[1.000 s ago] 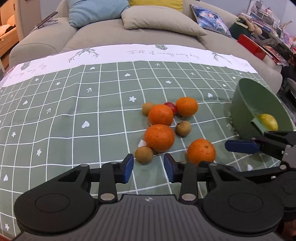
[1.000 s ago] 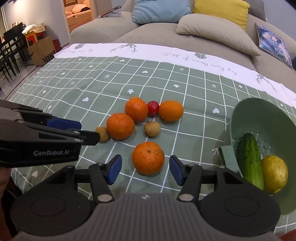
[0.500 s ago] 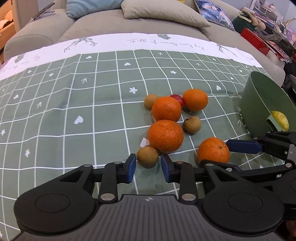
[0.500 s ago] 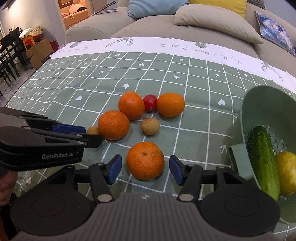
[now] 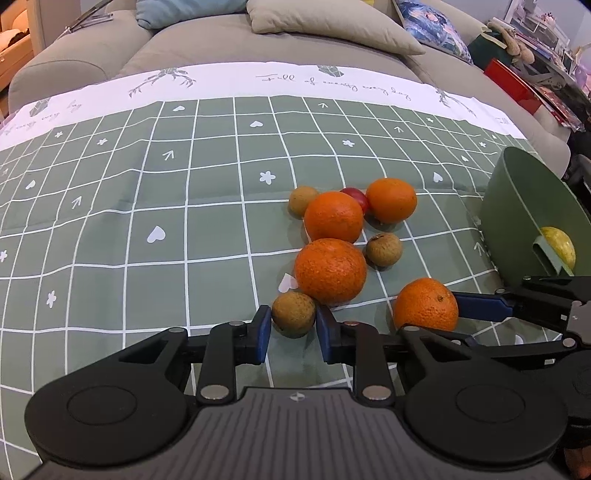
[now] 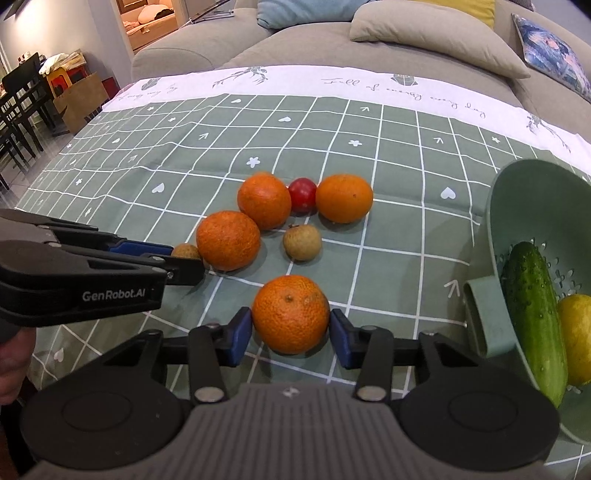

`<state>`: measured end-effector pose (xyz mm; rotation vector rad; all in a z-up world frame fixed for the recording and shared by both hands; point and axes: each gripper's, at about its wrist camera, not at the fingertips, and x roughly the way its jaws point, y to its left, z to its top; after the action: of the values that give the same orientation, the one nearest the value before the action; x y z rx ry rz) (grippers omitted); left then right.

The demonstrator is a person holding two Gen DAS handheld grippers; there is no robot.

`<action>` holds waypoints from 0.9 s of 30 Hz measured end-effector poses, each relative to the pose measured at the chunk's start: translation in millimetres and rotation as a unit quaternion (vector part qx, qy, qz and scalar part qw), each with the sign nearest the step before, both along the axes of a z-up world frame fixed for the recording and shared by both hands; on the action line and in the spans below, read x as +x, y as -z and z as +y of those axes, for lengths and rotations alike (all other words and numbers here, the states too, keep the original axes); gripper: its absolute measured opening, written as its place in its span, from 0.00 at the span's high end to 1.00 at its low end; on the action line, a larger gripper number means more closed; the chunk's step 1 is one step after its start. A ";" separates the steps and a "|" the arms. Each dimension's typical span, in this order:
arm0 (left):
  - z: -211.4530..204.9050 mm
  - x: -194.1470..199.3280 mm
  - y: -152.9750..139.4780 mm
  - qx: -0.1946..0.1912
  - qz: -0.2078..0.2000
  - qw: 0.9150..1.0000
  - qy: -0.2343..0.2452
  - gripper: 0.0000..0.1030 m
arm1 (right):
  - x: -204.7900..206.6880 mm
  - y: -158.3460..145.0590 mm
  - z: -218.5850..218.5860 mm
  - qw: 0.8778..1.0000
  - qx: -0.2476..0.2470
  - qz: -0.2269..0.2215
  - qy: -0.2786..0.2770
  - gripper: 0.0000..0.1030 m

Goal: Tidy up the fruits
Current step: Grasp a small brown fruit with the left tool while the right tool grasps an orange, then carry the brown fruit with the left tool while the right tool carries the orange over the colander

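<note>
Several oranges and small brown fruits lie on the green checked tablecloth. My left gripper [image 5: 293,328] has its pads close on both sides of the nearest small brown fruit [image 5: 294,314], touching or nearly so. My right gripper [image 6: 290,332] has its pads against both sides of the nearest orange [image 6: 290,314], which rests on the cloth. That orange also shows in the left wrist view [image 5: 425,305]. A green colander [image 6: 532,206] at the right holds a cucumber [image 6: 535,314] and a lemon [image 6: 576,336].
Other oranges [image 6: 228,244] [image 6: 264,200] [image 6: 344,198], a red fruit [image 6: 303,190] and a brown fruit [image 6: 302,242] cluster mid-table. A grey sofa with cushions [image 5: 325,26] runs along the far edge. Chairs and a paper bag [image 6: 77,99] stand at far left.
Both grippers moved forward and narrowed. The left one now brackets the small brown fruit; the right one has closed onto the nearest orange.
</note>
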<state>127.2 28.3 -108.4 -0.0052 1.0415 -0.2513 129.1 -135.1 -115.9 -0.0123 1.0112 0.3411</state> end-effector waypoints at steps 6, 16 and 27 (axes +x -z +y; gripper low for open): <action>1.8 -16.7 -21.8 -0.014 -0.010 1.000 -0.005 0.72 | -9.6 -18.0 0.0 1.000 0.007 -0.020 -0.019 0.60; -15.8 -27.2 -69.2 -0.058 -0.028 0.998 -0.006 0.72 | -23.8 -66.6 -27.3 0.998 0.009 -0.059 -0.009 0.60; -97.8 -13.4 -102.3 -0.103 -0.037 0.992 0.071 0.72 | -22.2 -101.1 -113.0 0.996 -0.037 -0.076 0.021 0.60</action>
<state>113.8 -69.5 -6.1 -0.1078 0.9403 -0.4835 106.9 -248.1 -14.8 -0.0829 0.8708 0.2602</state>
